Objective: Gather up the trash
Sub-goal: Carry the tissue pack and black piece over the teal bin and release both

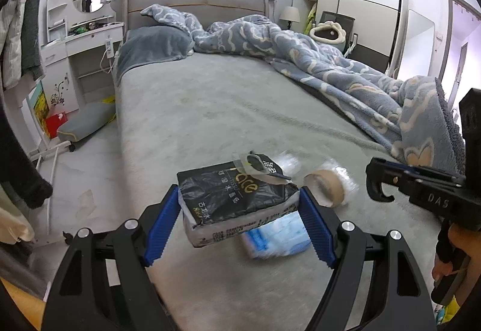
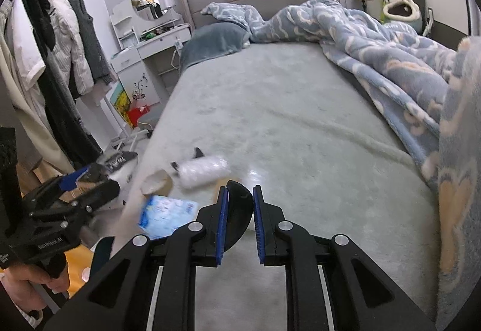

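Left tongs [image 1: 239,222] clamped on a black tissue pack [image 1: 234,198], lower middle of frame, lifted off the bed [image 1: 225,108]

Right tongs [image 2: 239,225] pinch some black sheet [image 2: 239,215]; blue packet [image 1: 276,236], tape roll [image 1: 326,188] lie just behind on the bed.

Black gripper [image 1: 239,218], ribbed blue pads [image 1: 315,228], seemingly rubber.

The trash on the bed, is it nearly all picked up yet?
Not yet. No bin shows, so nothing looks finished. In hand: the left gripper squeezes a black tissue pack, and the right gripper pinches a thin black curved piece. Still lying on the grey bed: a brown cardboard tape roll, a crinkly clear plastic wrapper and a blue-and-white packet.
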Action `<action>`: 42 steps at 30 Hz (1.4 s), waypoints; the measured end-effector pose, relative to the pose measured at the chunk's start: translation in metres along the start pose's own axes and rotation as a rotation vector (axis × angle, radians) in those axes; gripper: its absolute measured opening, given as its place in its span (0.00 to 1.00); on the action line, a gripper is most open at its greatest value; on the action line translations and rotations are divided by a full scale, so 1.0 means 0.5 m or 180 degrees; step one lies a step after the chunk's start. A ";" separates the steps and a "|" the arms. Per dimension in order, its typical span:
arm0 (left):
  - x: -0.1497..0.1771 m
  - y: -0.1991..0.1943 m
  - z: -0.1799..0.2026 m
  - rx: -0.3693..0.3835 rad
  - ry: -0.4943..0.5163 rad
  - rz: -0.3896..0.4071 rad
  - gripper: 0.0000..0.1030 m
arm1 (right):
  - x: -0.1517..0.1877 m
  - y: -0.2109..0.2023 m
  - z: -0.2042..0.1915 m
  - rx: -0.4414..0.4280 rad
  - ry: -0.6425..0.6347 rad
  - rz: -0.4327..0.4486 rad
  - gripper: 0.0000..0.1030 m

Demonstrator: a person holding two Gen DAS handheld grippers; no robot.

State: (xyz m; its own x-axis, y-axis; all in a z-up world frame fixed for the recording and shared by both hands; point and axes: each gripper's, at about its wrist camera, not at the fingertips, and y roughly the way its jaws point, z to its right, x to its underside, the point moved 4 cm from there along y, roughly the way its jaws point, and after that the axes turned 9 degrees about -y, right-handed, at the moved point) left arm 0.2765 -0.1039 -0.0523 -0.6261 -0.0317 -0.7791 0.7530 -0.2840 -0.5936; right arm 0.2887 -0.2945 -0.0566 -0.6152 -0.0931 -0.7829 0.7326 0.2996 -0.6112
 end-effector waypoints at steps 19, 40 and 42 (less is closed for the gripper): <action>0.110 -0.032 -0.245 -0.0320 -0.0366 -0.0653 0.78 | -0.041 0.053 -0.234 -0.0331 -0.0311 0.0017 0.16; 0.295 -0.027 -0.451 -0.0481 -0.0850 -0.1778 0.78 | -0.001 0.150 -0.465 -0.0854 -0.0523 -0.0350 0.16; 0.311 -0.030 -0.460 -0.0457 -0.0908 -0.1868 0.78 | 0.008 0.158 -0.483 -0.0890 -0.0548 -0.0398 0.16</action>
State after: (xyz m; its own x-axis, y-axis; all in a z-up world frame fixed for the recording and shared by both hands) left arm 0.2147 0.1159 -0.2109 -0.9543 -0.1686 -0.2466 0.2783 -0.2017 -0.9391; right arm 0.2736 -0.0417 -0.0798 -0.6195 -0.2971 -0.7266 0.5318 0.5220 -0.6669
